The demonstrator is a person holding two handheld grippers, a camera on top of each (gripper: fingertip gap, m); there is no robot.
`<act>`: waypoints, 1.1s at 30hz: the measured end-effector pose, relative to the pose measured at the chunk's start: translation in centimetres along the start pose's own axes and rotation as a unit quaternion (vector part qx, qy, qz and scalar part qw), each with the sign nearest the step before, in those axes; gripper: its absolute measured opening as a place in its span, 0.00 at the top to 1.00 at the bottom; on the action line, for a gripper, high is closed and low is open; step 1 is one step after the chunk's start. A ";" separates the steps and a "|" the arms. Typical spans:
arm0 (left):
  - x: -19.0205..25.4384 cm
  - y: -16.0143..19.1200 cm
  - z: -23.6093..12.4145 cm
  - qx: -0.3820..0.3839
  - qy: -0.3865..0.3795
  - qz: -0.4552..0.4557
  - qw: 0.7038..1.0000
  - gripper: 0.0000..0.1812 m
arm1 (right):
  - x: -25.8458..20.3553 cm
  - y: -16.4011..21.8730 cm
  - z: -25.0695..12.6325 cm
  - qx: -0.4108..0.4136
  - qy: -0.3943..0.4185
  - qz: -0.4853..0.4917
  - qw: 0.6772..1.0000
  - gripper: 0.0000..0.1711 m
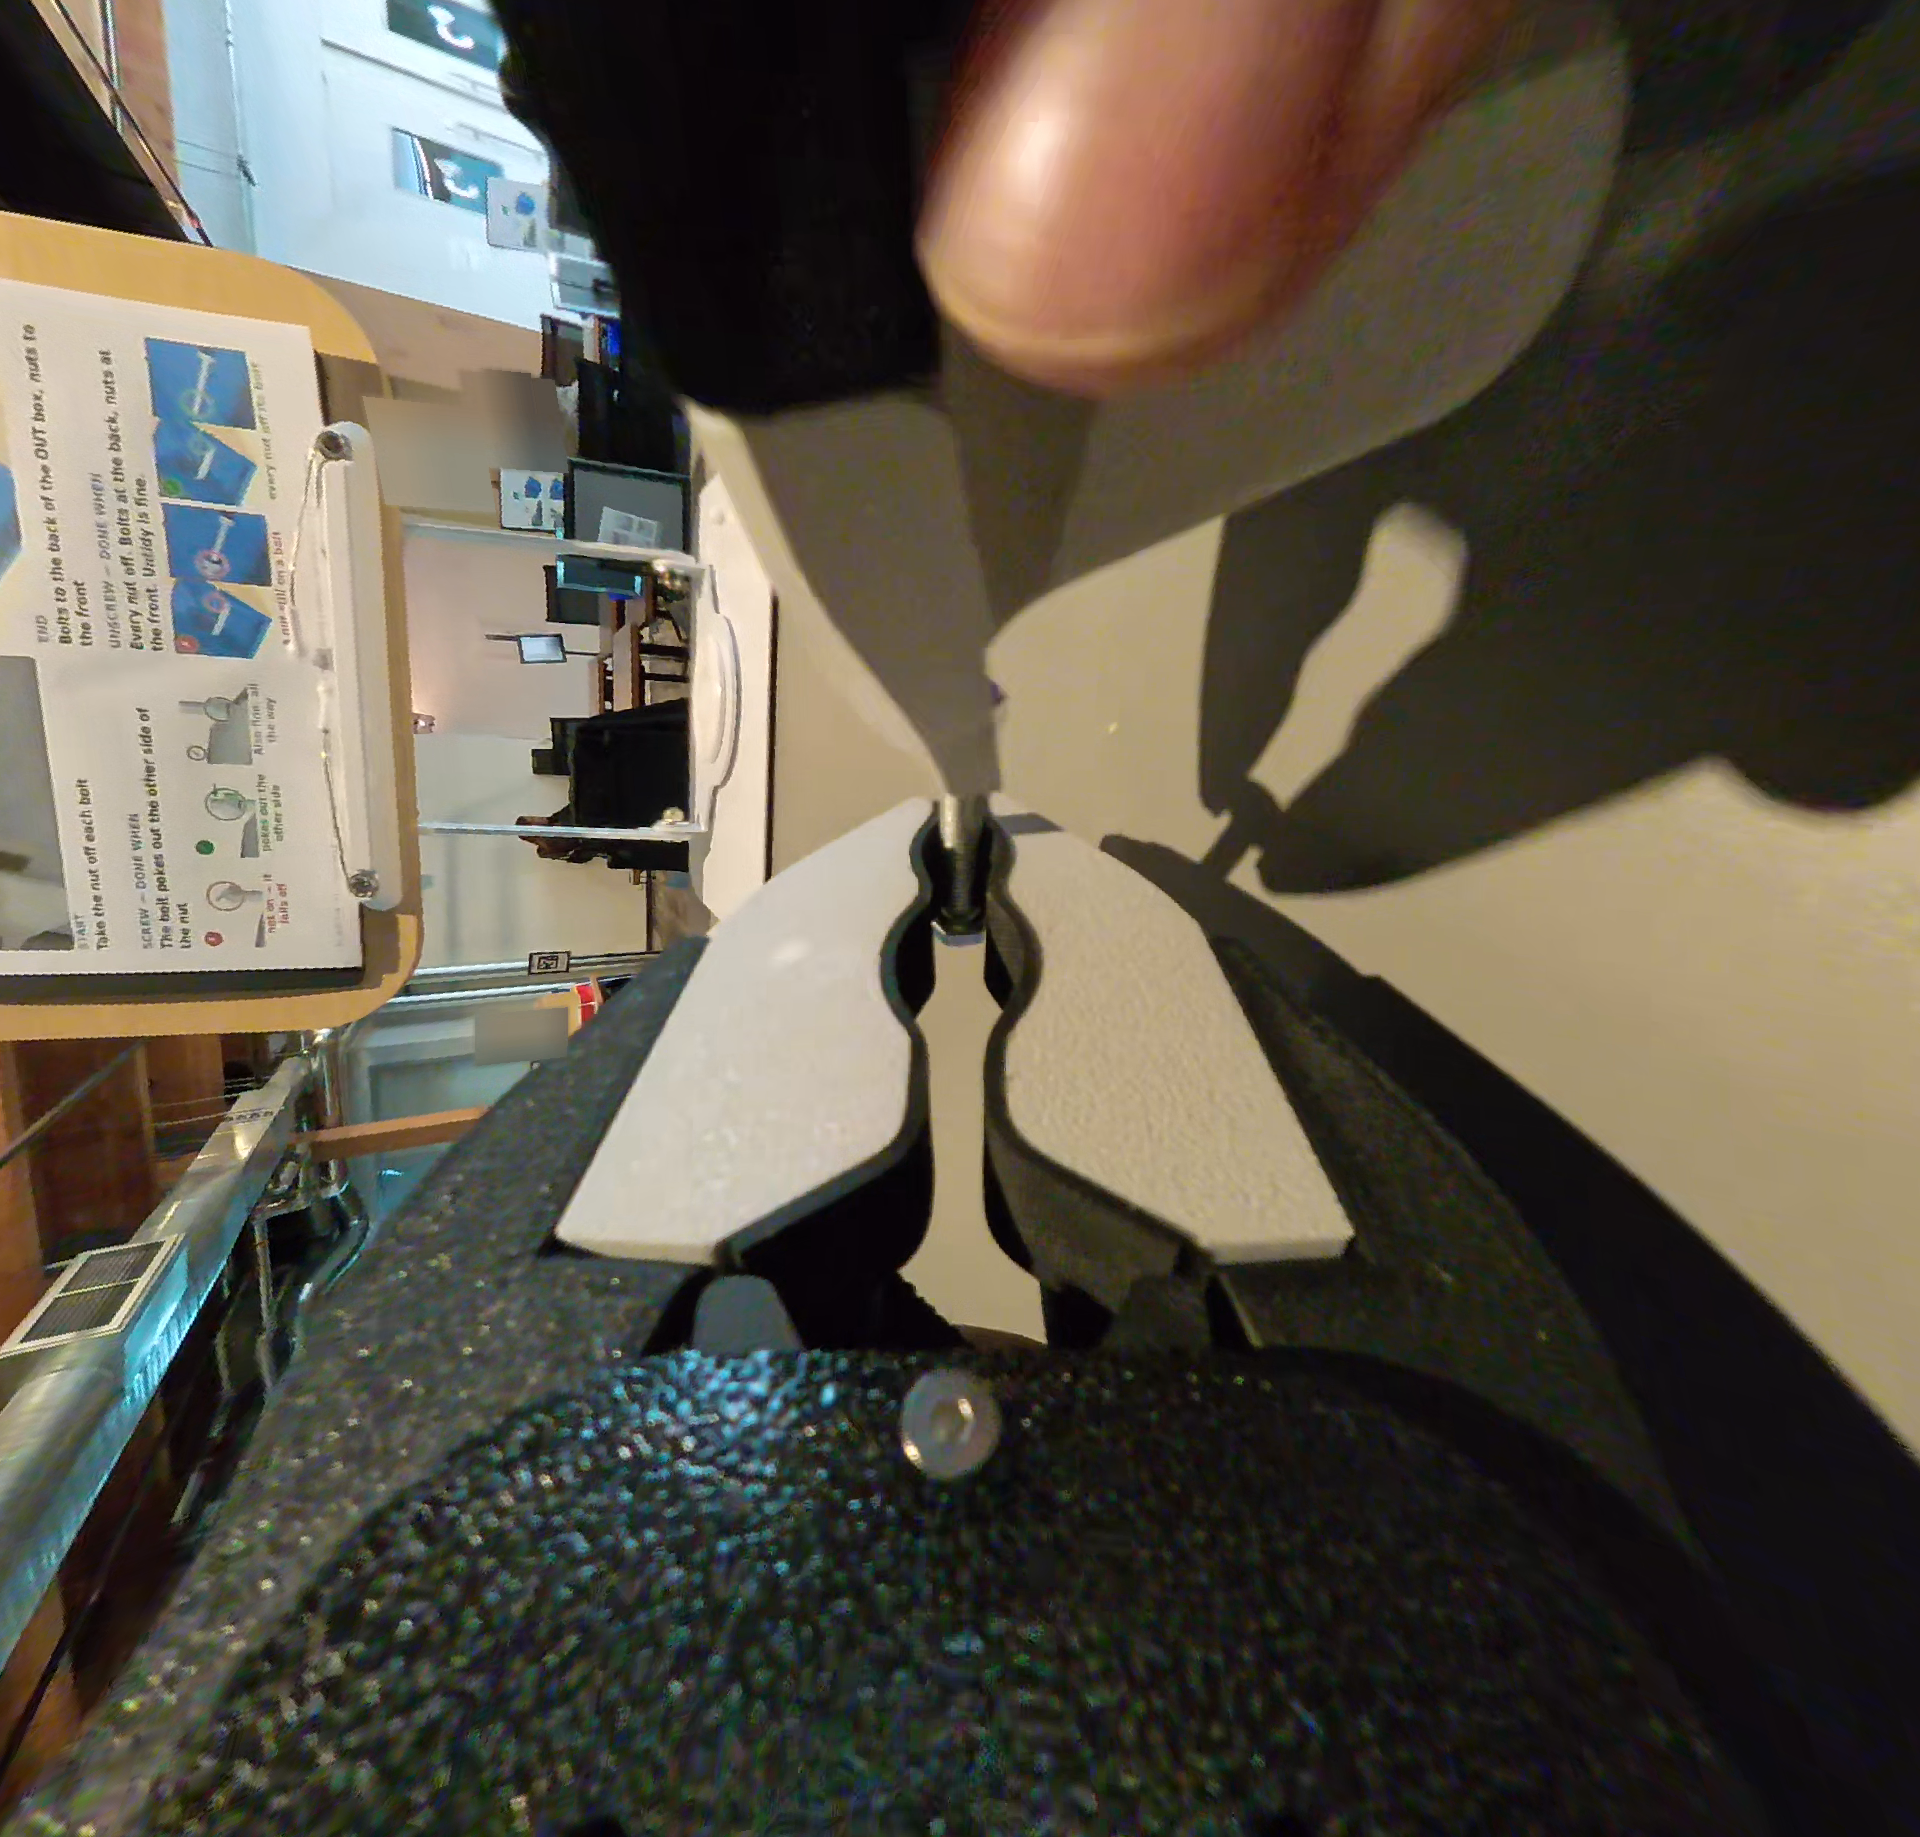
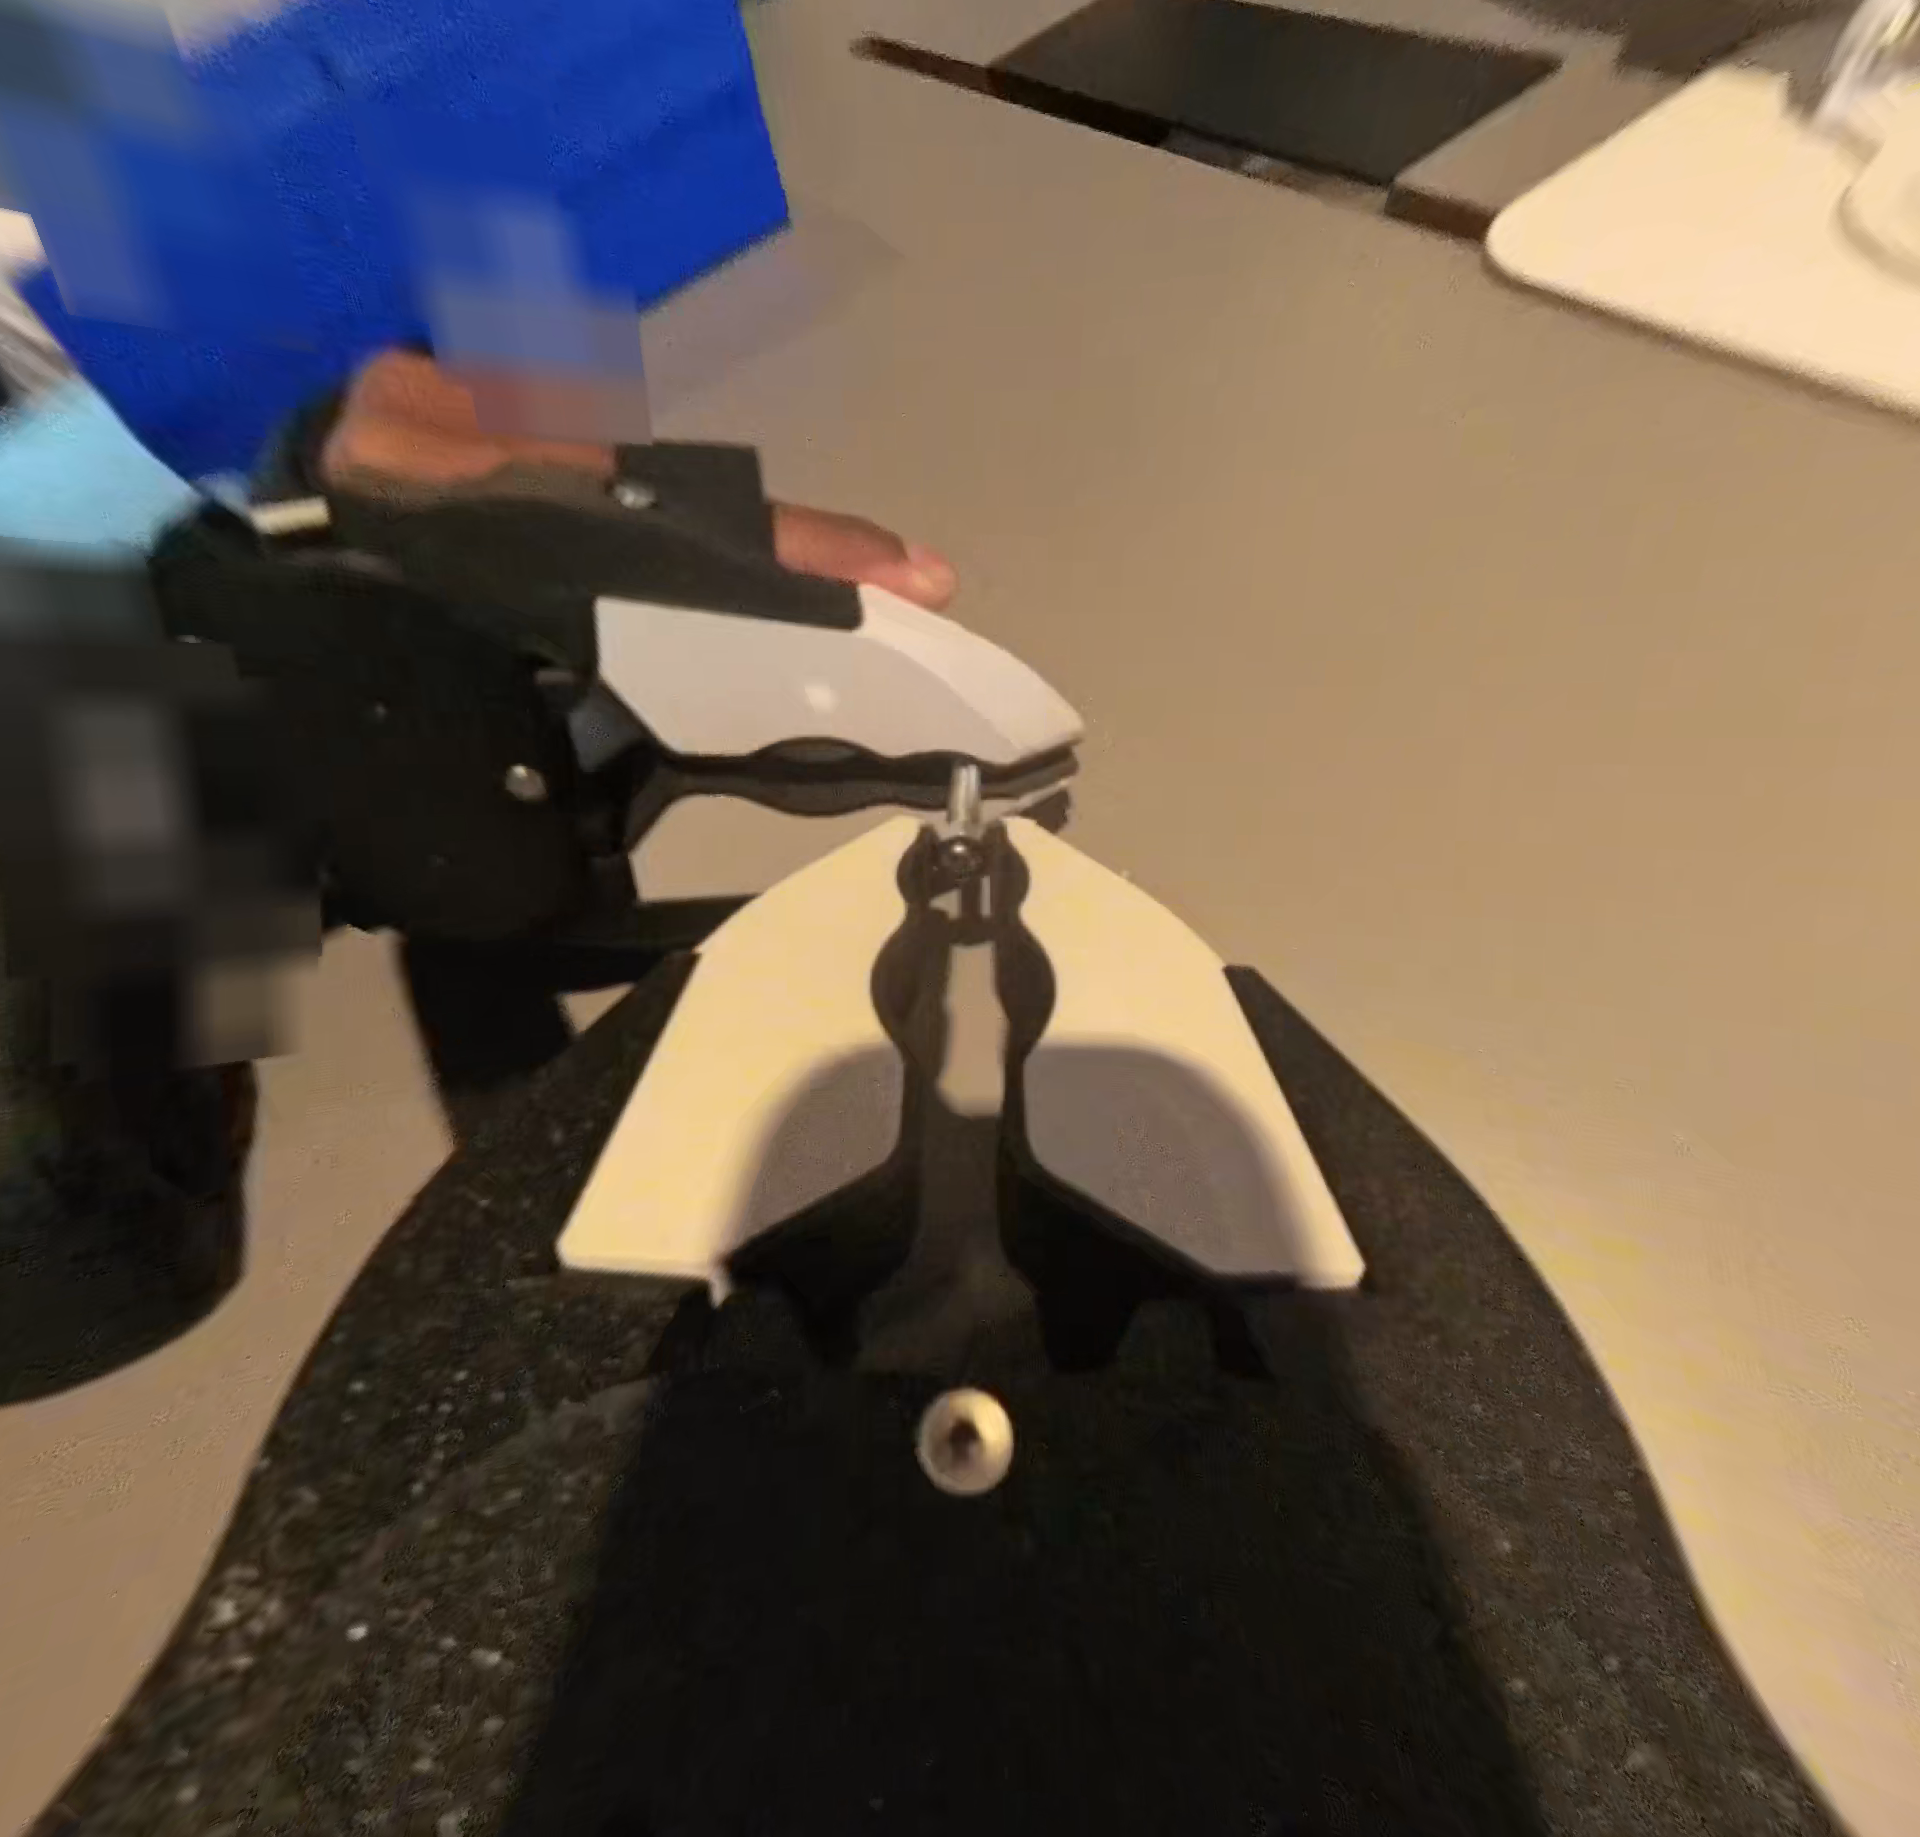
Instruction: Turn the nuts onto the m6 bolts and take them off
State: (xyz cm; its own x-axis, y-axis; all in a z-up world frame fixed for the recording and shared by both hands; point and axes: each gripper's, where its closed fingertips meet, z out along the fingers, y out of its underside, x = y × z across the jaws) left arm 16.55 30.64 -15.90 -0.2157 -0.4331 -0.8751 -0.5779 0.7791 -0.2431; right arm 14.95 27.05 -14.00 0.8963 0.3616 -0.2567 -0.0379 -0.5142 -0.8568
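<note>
My left gripper (image 1: 961, 837) is shut on a silver threaded bolt (image 1: 961, 868) that stands crosswise between its white fingertips. My right gripper (image 1: 971, 753) comes in from above and pinches the bolt's far end. In the right wrist view my right gripper (image 2: 961, 847) is shut on a small dark round piece, apparently the nut (image 2: 951, 857), at the end of the bolt (image 2: 964, 800). The left gripper (image 2: 1060, 759) reaches in from the left and clamps the shaft. Both are held in the air above the beige table (image 2: 1403, 696). The view is blurred.
A wooden clipboard with an instruction sheet (image 1: 177, 644) stands to the left. A blue box (image 2: 416, 125) is behind the left gripper. A black flat panel (image 2: 1278, 83) and a white tray (image 2: 1714, 260) lie at the far right. The person's finger (image 1: 1122, 177) is close above.
</note>
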 end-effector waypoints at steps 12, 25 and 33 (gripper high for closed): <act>-0.1 0.3 0.1 -0.002 0.005 -0.010 1.000 0.98 | 0.7 -0.5 -0.6 0.004 0.098 -0.412 0.906 0.73; -0.1 0.4 0.2 -0.006 0.002 -0.002 1.000 0.98 | 0.6 0.4 0.2 -0.037 0.104 -0.301 0.947 0.94; -0.1 0.2 0.2 -0.002 0.004 -0.006 1.000 0.98 | -0.1 0.3 0.1 -0.015 -0.047 -0.030 0.998 0.78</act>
State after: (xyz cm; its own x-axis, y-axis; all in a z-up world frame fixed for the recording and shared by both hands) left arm 16.61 30.87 -15.95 -0.2142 -0.4461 -0.8690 -0.5841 0.7716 -0.2521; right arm 14.79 26.91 -14.26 0.8515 0.4629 -0.2465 0.0298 -0.5120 -0.8584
